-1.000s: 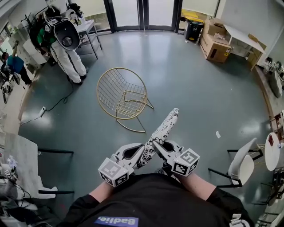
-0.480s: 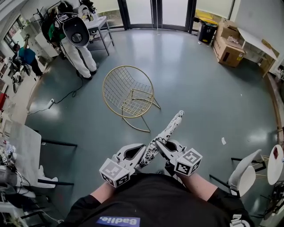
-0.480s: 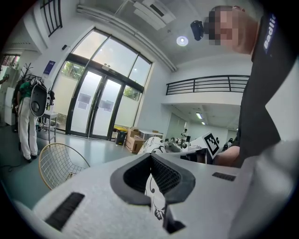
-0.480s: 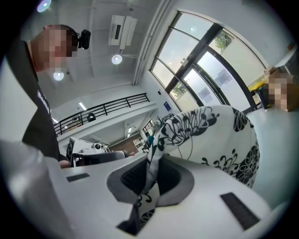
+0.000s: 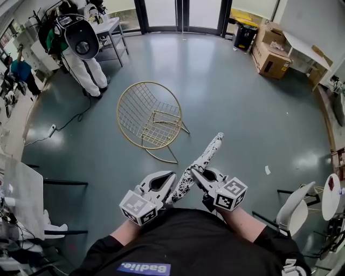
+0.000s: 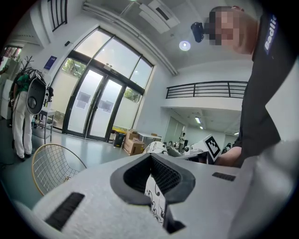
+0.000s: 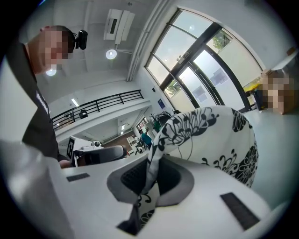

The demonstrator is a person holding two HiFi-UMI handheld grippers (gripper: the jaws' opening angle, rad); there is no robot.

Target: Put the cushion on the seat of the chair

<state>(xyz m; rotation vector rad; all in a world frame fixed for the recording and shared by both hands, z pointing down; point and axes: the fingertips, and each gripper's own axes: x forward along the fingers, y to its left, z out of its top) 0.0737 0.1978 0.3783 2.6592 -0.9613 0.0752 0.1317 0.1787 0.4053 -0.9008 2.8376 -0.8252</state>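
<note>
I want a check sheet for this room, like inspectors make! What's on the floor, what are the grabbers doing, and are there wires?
Surface: shiny grey floor.
Job's things: black-and-white cushion held up; gold wire chair stands ahead, seat empty.
Clutter: cardboard boxes and a bin by the far wall; a paper scrap.
Grippers: left gripper and right gripper both shut on the cushion.
Cables: one cable trails across the floor at left.
Surroundings: glass doors, a person in white overalls, a white chair at right.
</note>
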